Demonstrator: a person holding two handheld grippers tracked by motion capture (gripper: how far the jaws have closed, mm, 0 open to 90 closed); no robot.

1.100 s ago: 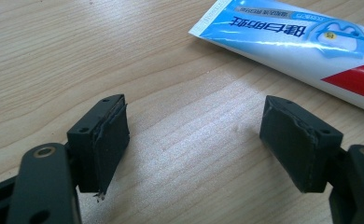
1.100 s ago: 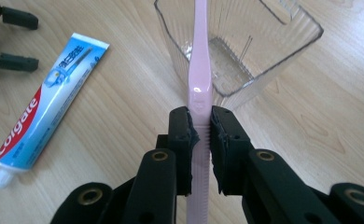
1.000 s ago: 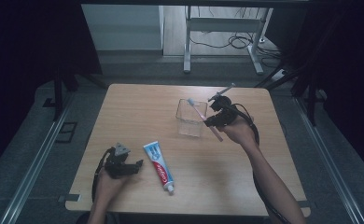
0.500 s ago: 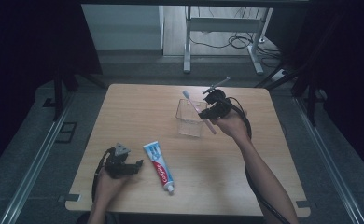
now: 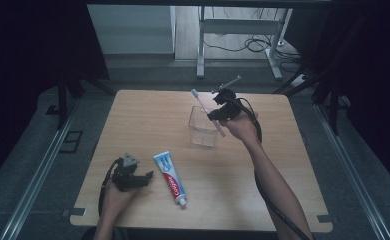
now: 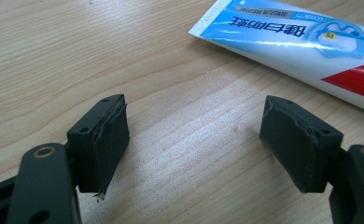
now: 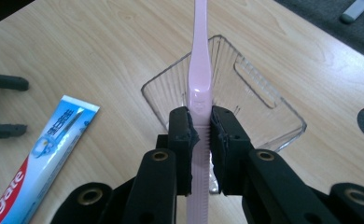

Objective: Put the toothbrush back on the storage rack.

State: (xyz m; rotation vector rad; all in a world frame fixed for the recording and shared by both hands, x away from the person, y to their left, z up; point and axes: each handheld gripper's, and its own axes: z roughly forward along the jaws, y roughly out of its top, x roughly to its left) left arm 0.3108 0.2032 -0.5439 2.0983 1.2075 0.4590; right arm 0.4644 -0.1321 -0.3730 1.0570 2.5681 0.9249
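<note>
Right gripper: raised above the worktop, over the near right rim of the clear container; jaws clamped on the handle of the pink toothbrush.
Right arm: forearm extends from the bottom edge of the high view diagonally up and inward; hand wrapped around the gripper body, cable trailing back along the arm.
Pink toothbrush: gripped at mid-handle; in the high view it slants, head end up and away from the person, lower end over the container's edge. In the right gripper view it runs straight out between the jaws above the container opening.
Clear container: ribbed, transparent, standing upright at mid-worktop, directly under the toothbrush.
Left gripper: jaws wide apart, nothing between them, bare wood below.
Left hand: low at the near left corner, gripper resting close to the worktop, pointing toward the toothpaste.
Toothpaste tube: lying flat, just beside the left gripper, untouched, well apart from the container.
</note>
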